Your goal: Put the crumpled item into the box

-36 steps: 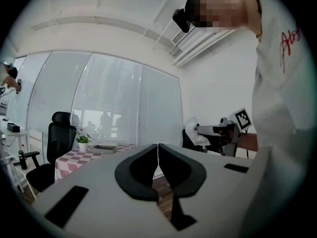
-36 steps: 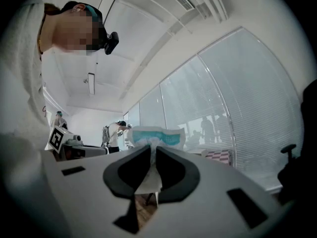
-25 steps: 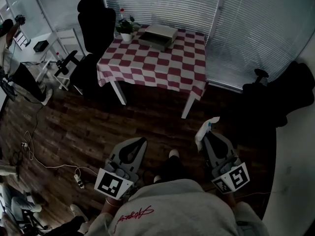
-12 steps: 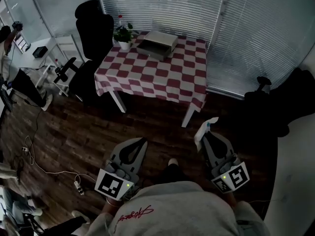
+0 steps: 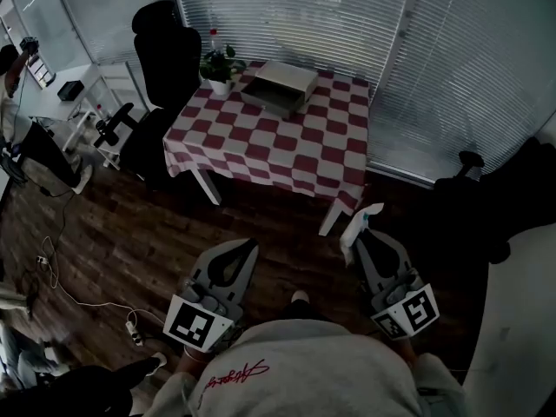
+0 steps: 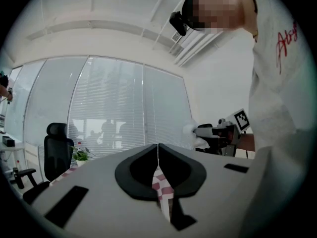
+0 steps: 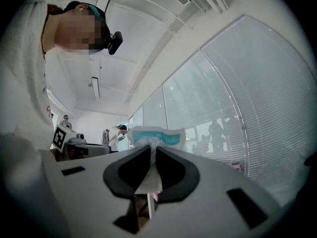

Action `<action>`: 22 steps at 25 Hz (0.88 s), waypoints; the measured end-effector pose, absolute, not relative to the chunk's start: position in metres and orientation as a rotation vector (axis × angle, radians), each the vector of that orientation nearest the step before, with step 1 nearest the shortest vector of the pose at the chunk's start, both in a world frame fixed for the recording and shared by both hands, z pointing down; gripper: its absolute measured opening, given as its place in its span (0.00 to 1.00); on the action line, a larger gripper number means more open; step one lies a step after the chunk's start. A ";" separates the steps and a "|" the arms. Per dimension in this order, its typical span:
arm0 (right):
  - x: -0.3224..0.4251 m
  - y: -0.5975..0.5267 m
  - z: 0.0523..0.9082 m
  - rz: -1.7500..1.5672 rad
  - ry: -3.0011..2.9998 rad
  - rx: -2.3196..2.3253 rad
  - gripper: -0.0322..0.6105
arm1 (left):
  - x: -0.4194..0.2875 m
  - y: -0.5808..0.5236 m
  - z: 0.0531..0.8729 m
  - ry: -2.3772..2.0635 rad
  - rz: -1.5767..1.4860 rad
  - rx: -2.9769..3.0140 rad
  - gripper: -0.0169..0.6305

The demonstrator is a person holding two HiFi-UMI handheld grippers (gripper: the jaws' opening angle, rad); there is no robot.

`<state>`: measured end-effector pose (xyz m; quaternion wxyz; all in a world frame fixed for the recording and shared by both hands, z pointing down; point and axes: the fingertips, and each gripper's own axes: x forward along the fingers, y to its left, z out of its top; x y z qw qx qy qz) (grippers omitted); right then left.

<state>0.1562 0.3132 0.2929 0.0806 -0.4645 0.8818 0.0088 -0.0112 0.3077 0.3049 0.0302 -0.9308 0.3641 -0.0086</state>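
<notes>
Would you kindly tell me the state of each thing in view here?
left gripper, shut, empty
right gripper, shut on the crumpled item
box, on the table, open or closed unclear
potted plant, upright
blinds, lowered

Two grippers: left gripper [image 5: 250,247], right gripper [image 5: 358,235]. Two marker cubes: left cube [image 5: 195,324], right cube [image 5: 407,312]. One crumpled item [image 5: 362,221], at the tips of the right fingers [image 5: 375,254]. Well ahead of both pairs of fingers, one counter [image 5: 208,185] with two legs in sight, under one checked cloth [image 5: 287,142]. On it, one box [image 5: 280,87] and one potted plant [image 5: 217,62]. One black chair [image 5: 165,46], ahead and left of the left fingers [image 5: 228,268]. One power strip [image 5: 133,327] on the floor [image 5: 130,233], left of the left fingers.
</notes>
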 end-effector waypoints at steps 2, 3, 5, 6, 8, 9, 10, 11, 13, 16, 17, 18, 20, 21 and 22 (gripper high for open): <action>0.163 0.303 0.292 0.023 2.633 -1.379 0.12 | -0.005 0.299 0.303 1.128 -0.026 -2.863 0.06; 0.166 0.298 0.291 0.018 2.630 -1.373 0.12 | -0.002 0.295 0.302 1.133 -0.026 -2.860 0.06; 0.172 0.289 0.291 0.007 2.627 -1.357 0.12 | 0.004 0.288 0.301 1.142 -0.030 -2.857 0.06; 0.175 0.285 0.291 0.004 2.627 -1.349 0.12 | 0.008 0.284 0.301 1.147 -0.034 -2.856 0.06; 0.181 0.276 0.293 0.001 2.630 -1.335 0.12 | 0.015 0.277 0.303 1.160 -0.043 -2.854 0.06; 0.184 0.271 0.294 0.000 2.632 -1.328 0.12 | 0.018 0.273 0.303 1.165 -0.042 -2.850 0.06; 0.188 0.267 0.296 -0.002 2.633 -1.321 0.12 | 0.021 0.269 0.303 1.170 -0.037 -2.844 0.06; 0.191 0.264 0.297 -0.006 2.634 -1.313 0.12 | 0.025 0.265 0.303 1.173 -0.031 -2.838 0.06; 0.198 0.258 0.299 -0.017 2.632 -1.295 0.12 | 0.032 0.259 0.301 1.177 -0.018 -2.828 0.06; 0.205 0.250 0.299 -0.029 2.634 -1.260 0.12 | 0.043 0.253 0.297 1.179 -0.033 -2.796 0.06; 0.206 0.247 0.300 -0.034 2.638 -1.249 0.12 | 0.046 0.251 0.298 1.181 -0.058 -2.775 0.06; 0.207 0.244 0.302 -0.040 2.643 -1.237 0.12 | 0.049 0.249 0.300 1.186 -0.089 -2.756 0.06; 0.207 0.239 0.306 -0.056 2.654 -1.214 0.12 | 0.052 0.248 0.307 1.200 -0.137 -2.744 0.06; 0.207 0.236 0.307 -0.063 2.657 -1.202 0.12 | 0.052 0.247 0.310 1.209 -0.145 -2.753 0.06; 0.206 0.234 0.308 -0.070 2.657 -1.191 0.12 | 0.051 0.245 0.312 1.219 -0.149 -2.764 0.06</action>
